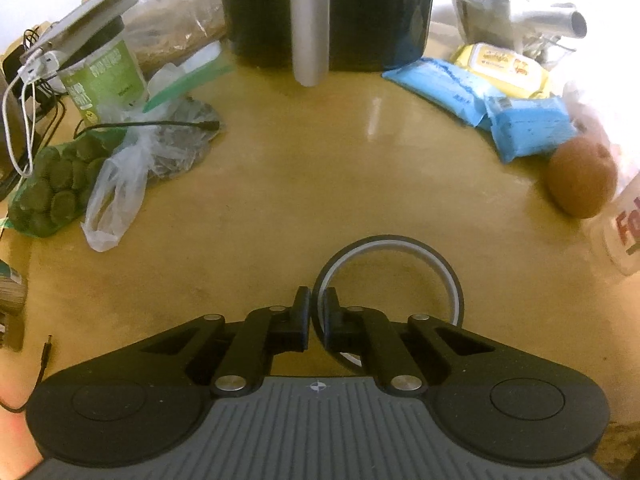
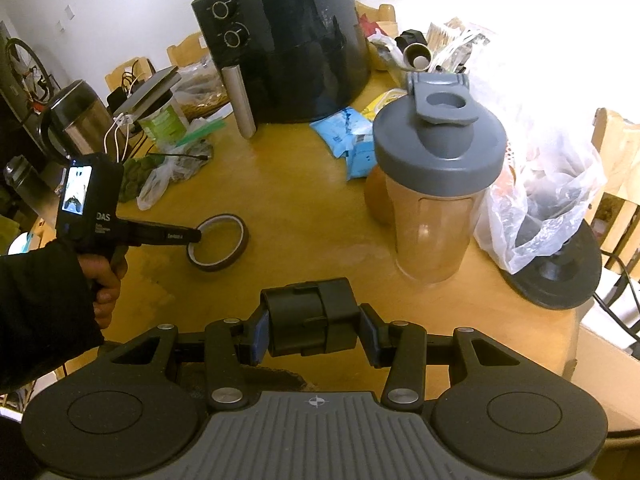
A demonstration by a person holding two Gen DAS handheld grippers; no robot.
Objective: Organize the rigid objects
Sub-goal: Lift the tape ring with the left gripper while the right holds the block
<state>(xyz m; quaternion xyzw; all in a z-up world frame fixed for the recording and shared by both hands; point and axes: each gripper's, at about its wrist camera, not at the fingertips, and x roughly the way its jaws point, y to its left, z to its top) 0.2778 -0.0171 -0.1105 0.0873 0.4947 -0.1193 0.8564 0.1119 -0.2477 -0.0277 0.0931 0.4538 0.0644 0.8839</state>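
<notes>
The left gripper (image 1: 316, 312) has its jaws pinched shut across the wall of the tape roll (image 1: 388, 280), which lies flat on the counter (image 1: 300, 184) in front of the black air fryer (image 2: 280, 40). The right gripper (image 2: 314, 330) clamps a black boxy object (image 2: 312, 320), nearer than the fryer, beside the grey-lidded shaker bottle (image 2: 436, 184).

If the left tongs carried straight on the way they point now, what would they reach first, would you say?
The left tongs, shut on the tape roll, face bare tabletop. Straight ahead, the first obstacle is probably the silver handle of the black air fryer; depth is uncertain.
</notes>
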